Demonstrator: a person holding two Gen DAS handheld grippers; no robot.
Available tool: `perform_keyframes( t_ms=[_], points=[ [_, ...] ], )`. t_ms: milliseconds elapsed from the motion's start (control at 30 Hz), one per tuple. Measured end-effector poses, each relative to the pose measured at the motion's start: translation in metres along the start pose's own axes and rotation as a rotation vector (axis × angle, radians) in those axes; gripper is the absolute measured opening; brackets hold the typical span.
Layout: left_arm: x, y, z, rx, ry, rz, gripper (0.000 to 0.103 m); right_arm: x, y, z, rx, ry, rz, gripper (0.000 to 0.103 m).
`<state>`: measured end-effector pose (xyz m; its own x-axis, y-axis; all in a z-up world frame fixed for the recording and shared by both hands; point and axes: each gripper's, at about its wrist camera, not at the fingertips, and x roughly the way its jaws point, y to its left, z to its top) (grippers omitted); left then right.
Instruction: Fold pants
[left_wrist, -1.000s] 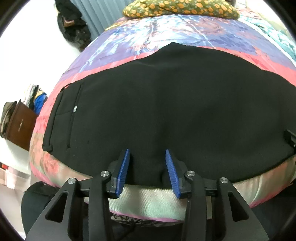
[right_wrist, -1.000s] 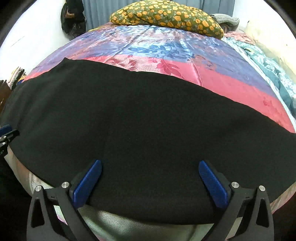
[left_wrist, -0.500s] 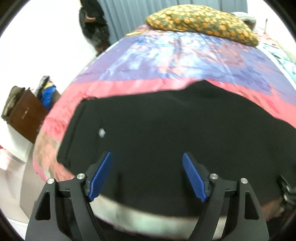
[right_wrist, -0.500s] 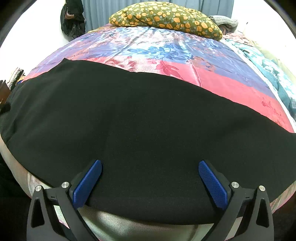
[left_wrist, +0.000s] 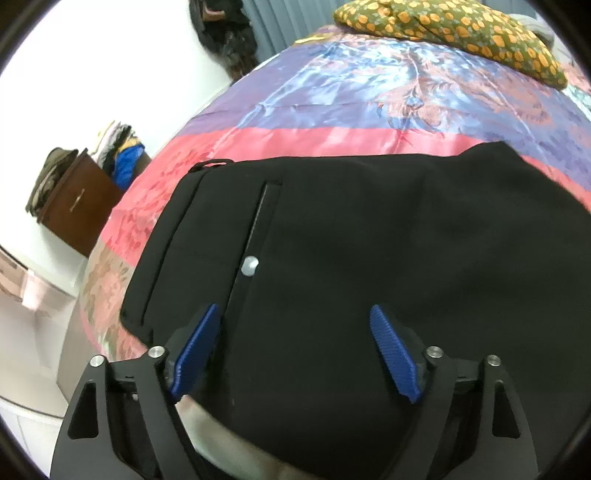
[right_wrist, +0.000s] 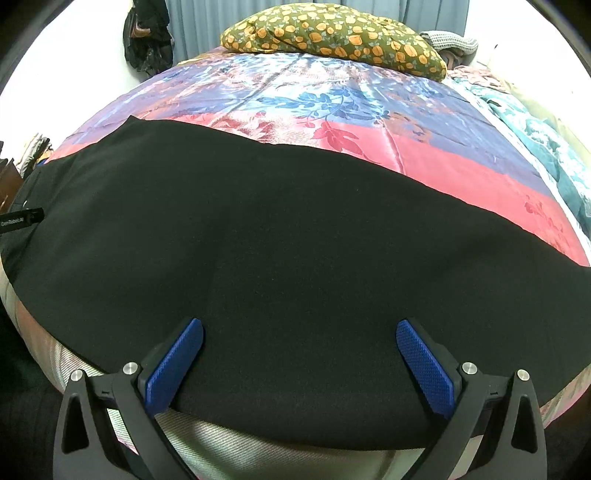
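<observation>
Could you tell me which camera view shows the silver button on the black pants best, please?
The left wrist view: the round silver button sits sharp and central on the black fabric pants, beside a pocket seam. The right wrist view shows only a faint pale fleck at the pants' far left edge.

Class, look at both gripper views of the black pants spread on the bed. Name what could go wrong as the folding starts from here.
1. Both the left gripper and right gripper are open over the pants, so a shallow pinch might catch only one layer.
2. The pants lie at the near edge of the bed; a pull could drag them off.
3. The button could snag a finger.
</observation>
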<state>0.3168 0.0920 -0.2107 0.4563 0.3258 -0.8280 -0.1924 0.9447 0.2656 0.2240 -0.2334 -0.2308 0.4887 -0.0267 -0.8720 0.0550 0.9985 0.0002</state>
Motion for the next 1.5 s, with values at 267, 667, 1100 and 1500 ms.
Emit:
perform_keyframes(
  t_ms=[267,667,1100,1500],
  points=[
    [-0.069,-0.068,-0.018,0.117,-0.117,-0.187,0.083,-0.002,-0.004,0.002,0.024,-0.004,0.025,0.103],
    [-0.047,-0.098,-0.038,0.171,-0.063,-0.199,0.091,-0.078,-0.265,0.034,0.41,-0.133,0.083,0.103],
    [-0.054,-0.099,-0.047,0.154,-0.068,-0.178,0.091,-0.035,-0.44,-0.029,0.537,0.091,0.226,0.067],
    [-0.054,-0.097,-0.049,0.143,-0.063,-0.174,0.092,-0.012,-0.441,-0.035,0.509,0.128,0.247,0.045]
  ],
)
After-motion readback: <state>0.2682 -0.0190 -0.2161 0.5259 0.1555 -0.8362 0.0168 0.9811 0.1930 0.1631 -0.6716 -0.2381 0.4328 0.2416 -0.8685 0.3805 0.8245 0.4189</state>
